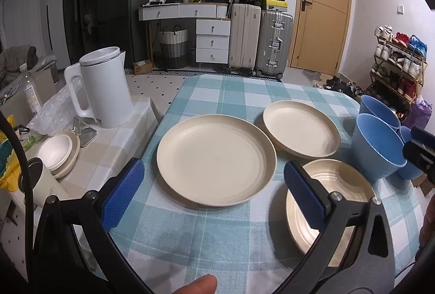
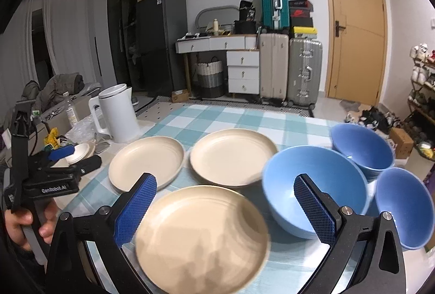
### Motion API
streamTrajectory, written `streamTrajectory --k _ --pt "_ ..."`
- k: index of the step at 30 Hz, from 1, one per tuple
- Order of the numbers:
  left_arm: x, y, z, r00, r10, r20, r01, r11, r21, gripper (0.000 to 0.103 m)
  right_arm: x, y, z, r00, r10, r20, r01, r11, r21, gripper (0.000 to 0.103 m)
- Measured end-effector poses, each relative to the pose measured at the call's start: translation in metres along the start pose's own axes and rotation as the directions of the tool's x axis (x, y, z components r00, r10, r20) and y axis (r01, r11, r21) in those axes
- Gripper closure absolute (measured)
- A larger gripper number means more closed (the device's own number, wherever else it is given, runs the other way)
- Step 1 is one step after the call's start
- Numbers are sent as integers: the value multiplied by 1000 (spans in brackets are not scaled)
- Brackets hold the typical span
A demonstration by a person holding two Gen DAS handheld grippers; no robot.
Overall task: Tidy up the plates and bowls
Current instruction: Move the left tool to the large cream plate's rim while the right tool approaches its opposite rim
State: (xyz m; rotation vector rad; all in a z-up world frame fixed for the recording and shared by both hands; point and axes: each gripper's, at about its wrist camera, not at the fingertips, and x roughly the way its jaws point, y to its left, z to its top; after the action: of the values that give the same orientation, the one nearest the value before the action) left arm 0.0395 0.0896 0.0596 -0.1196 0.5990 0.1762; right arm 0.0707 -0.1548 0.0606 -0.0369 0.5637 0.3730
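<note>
Near cream plate [image 2: 201, 237] below and between spread right gripper [image 2: 225, 208] pads, left gripper [image 1: 214, 194] likewise parted, empty

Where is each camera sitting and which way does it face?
Left wrist: on the left gripper, over the table's left side, facing the large cream plate; both fingers and a thumb tip show.
Right wrist: on the right gripper, facing the blue bowl; fingers and left hand show.
Shared: checked tablecloth, kettle.
</note>
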Motion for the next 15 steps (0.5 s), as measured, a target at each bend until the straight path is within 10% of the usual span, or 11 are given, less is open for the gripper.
streamTrajectory --k 15 --pt "60 49 23 997 40 -66 -48 992 -120 0 65 40 19 993 80 -88 -82 996 -19 0"
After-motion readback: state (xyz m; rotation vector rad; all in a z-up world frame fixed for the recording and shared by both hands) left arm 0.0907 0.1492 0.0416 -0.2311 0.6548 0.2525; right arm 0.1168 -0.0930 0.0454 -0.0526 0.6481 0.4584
